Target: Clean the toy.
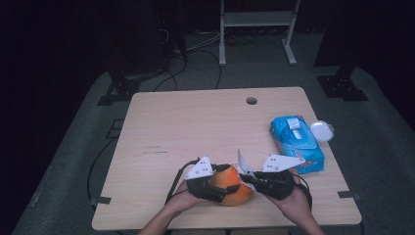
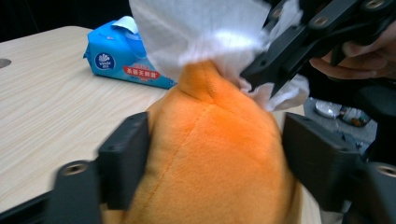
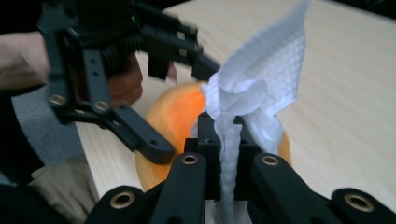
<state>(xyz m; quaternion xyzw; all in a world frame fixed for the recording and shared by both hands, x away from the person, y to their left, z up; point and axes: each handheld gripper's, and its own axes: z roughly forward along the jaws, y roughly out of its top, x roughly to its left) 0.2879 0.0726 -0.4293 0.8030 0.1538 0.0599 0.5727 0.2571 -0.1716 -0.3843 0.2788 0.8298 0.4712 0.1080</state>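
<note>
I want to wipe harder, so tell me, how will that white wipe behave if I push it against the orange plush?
The white wipe looks floppy: it bunches and folds where the right gripper pinches it. It will probably crumple rather than push stiffly. The orange plush likely gives too.

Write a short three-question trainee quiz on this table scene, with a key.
1. True or false: the left gripper clamps the orange plush toy.
2. What does the right gripper pinch? A) white tissue sheet B) blue wet-wipe pack C) round white lid
3. Which thing lies beside the pack's far right corner on the light wooden table?

Key: 1 true; 2 A; 3 the round white lid.
</note>
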